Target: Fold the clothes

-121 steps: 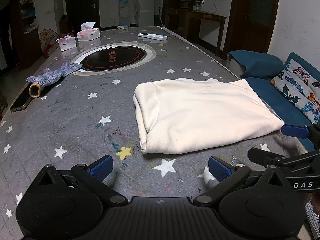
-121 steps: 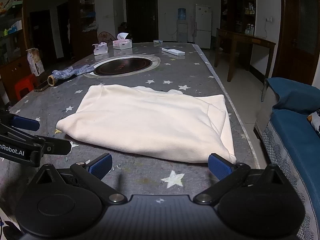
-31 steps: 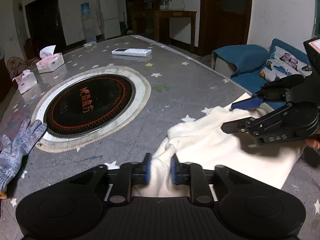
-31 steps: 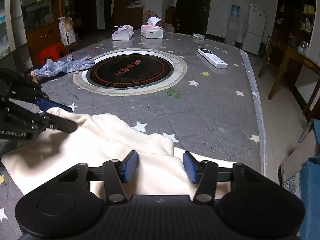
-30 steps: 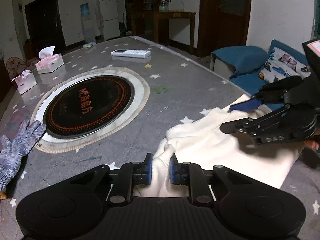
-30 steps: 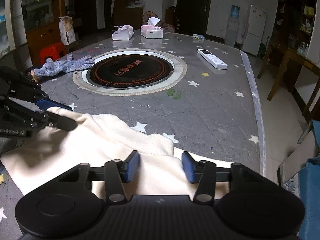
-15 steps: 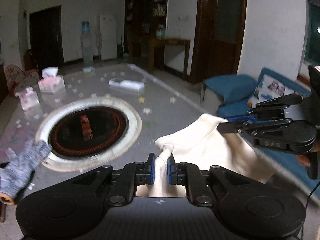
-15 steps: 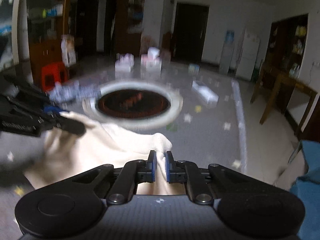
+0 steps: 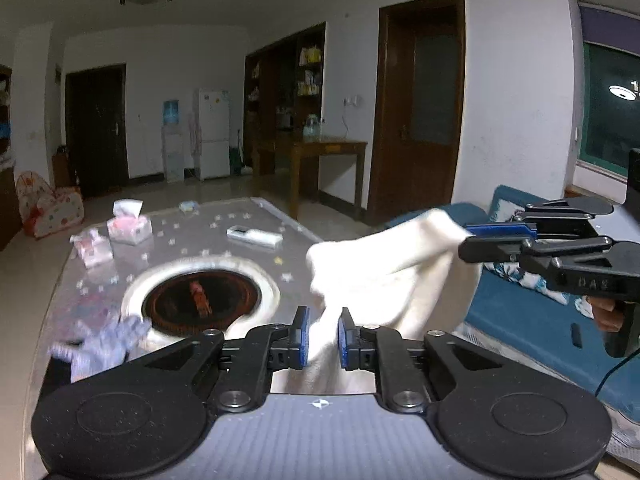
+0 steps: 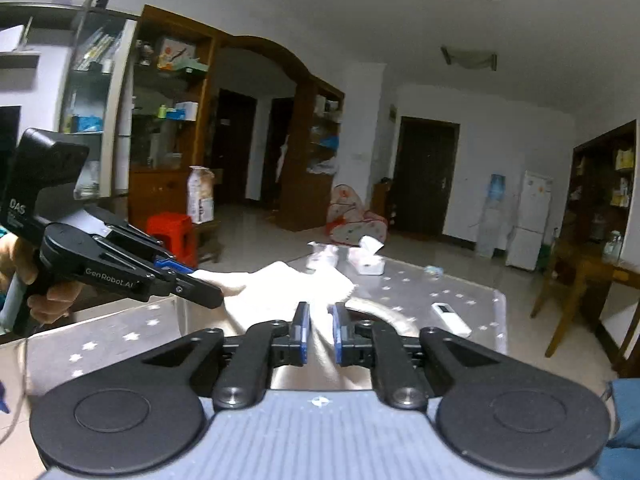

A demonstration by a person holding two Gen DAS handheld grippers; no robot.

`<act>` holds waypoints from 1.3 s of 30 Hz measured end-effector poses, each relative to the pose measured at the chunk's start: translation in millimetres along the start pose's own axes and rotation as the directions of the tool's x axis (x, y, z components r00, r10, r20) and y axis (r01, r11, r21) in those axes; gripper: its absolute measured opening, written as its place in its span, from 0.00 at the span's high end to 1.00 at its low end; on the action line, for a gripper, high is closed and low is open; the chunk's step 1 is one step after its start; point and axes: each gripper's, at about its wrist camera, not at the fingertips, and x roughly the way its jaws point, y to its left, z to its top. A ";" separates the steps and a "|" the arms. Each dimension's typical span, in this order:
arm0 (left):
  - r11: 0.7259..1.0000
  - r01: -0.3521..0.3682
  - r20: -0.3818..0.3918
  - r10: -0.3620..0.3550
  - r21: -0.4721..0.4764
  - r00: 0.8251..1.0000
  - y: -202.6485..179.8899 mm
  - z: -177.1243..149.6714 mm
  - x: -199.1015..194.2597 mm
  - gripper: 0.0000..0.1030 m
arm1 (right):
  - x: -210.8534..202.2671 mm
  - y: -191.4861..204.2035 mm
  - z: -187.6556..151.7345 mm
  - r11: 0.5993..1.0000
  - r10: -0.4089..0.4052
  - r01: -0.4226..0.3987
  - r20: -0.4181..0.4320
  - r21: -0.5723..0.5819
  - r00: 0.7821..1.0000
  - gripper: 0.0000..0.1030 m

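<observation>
- The left gripper (image 9: 322, 336) pinches one corner of the white cloth (image 9: 384, 264), though its jaws are opening a little.
- The right gripper (image 10: 319, 334) pinches the other corner, and its jaws are opening a little too.
- The cloth hangs in the air between them, above the starry table (image 9: 224, 232), so it can hang flat.
- Two grips keep the edge straight for the next fold, I think.
</observation>
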 end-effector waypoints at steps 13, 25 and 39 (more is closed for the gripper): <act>0.990 -0.063 -0.140 0.045 -0.124 0.989 -9.6 -77.5 -15.1 0.27 | -17.7 51.0 -51.9 0.994 -0.054 0.068 -0.157 0.088 0.986 0.31; 0.969 -0.141 -0.187 0.102 -0.204 0.977 -28.4 -108.6 -16.6 0.09 | -1.6 66.8 -94.0 0.960 -0.150 0.213 -0.307 0.181 0.940 0.11; 0.956 -0.198 -0.234 0.146 -0.216 0.961 -41.7 -122.4 -13.7 0.00 | 6.2 79.7 -96.4 0.955 -0.196 0.256 -0.329 0.150 0.924 0.00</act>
